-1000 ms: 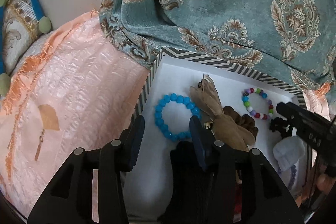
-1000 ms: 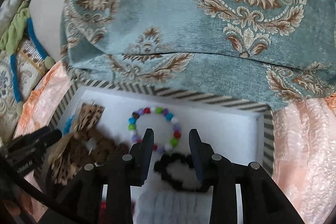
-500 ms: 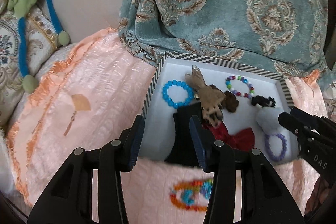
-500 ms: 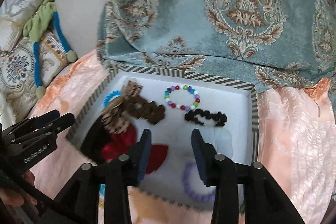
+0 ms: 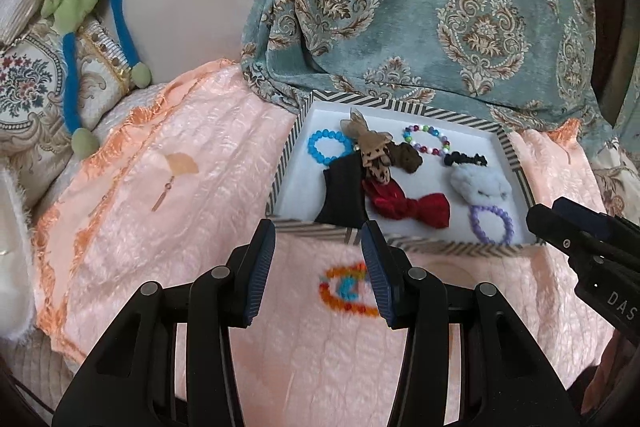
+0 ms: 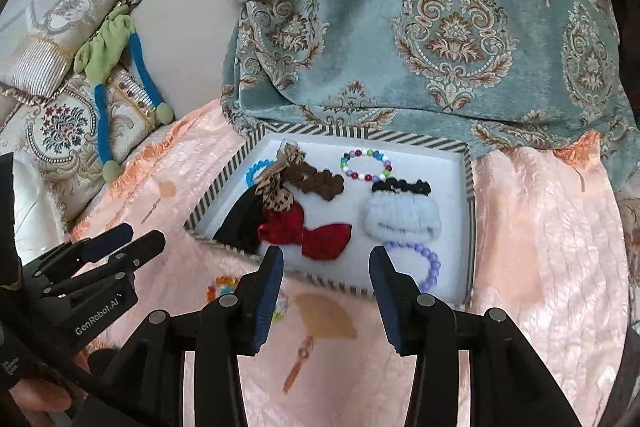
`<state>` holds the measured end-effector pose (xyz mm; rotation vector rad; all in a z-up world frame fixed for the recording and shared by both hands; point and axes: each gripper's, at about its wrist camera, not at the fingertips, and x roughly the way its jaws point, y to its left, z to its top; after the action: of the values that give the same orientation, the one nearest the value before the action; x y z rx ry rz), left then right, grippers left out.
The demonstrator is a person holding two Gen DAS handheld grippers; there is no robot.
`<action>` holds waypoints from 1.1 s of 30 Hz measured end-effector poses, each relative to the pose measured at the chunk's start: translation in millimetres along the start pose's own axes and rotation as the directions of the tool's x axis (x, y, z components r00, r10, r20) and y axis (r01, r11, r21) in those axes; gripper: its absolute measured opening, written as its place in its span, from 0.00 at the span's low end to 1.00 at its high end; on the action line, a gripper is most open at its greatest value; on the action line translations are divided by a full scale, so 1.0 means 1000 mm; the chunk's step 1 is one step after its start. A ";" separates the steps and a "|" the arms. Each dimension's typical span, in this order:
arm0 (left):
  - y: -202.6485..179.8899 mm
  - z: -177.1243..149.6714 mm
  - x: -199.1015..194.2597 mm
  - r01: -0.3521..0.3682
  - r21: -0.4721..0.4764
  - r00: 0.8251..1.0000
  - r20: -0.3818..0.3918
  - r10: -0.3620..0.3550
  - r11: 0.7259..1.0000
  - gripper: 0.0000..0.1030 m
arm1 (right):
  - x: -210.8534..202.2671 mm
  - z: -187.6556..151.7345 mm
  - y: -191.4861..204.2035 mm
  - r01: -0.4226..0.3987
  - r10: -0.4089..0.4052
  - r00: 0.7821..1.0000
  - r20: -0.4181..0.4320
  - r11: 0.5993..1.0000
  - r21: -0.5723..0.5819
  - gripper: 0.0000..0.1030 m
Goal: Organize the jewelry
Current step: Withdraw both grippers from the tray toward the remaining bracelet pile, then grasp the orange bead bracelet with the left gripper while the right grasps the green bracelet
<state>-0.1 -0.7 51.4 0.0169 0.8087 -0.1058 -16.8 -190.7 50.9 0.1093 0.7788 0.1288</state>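
The tray (image 6: 470,187) lies on the peach bedspread (image 5: 192,187), filled with bracelets and bows. One multicoloured bracelet (image 5: 347,290) lies outside, near it. Both claws, left (image 5: 320,269) and right (image 6: 326,293), hang open and empty; the right has just been opening. The stray should be gripped across its beads.

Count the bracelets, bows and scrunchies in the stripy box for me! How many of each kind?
Bead bracelets: 3, namely blue bead bracelet, rainbow bead bracelet, purple bead bracelet.
Fabric bows: 3, namely red satin bow, leopard-print bow, black cloth bow.
Scrunchies: 3, namely brown, black, fluffy pale-blue.
Total: 9
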 end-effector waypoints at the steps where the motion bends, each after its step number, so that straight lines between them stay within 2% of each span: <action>1: 0.000 -0.002 -0.002 0.000 0.001 1.000 0.002 0.000 1.000 0.43 | -0.003 -0.003 0.001 0.000 0.000 1.000 -0.001 1.000 0.000 0.41; 15: 0.005 -0.027 -0.024 -0.004 0.023 1.000 -0.012 0.005 1.000 0.43 | -0.024 -0.029 0.003 -0.014 0.014 1.000 -0.008 1.000 0.009 0.42; 20: 0.019 -0.031 -0.020 0.036 -0.022 0.998 -0.054 -0.037 0.999 0.44 | -0.022 -0.038 0.003 -0.028 0.029 0.999 -0.028 1.000 0.008 0.42; 26: 0.042 -0.037 0.000 0.064 -0.119 0.987 -0.137 -0.080 0.991 0.44 | 0.002 -0.050 0.002 -0.086 0.088 0.992 -0.092 0.996 0.027 0.42; 29: 0.046 -0.040 0.009 0.060 -0.137 0.984 -0.157 -0.081 0.989 0.44 | 0.022 -0.056 0.006 -0.119 0.121 0.984 -0.127 0.993 0.027 0.42; 33: 0.049 -0.042 0.018 0.058 -0.146 0.980 -0.178 -0.084 0.987 0.44 | 0.049 -0.059 0.013 -0.132 0.131 0.978 -0.165 0.991 0.002 0.35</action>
<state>-12.6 49.2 8.0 -0.1376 1.0002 -0.1161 -24.5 -167.3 -22.7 0.1435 0.9363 0.2696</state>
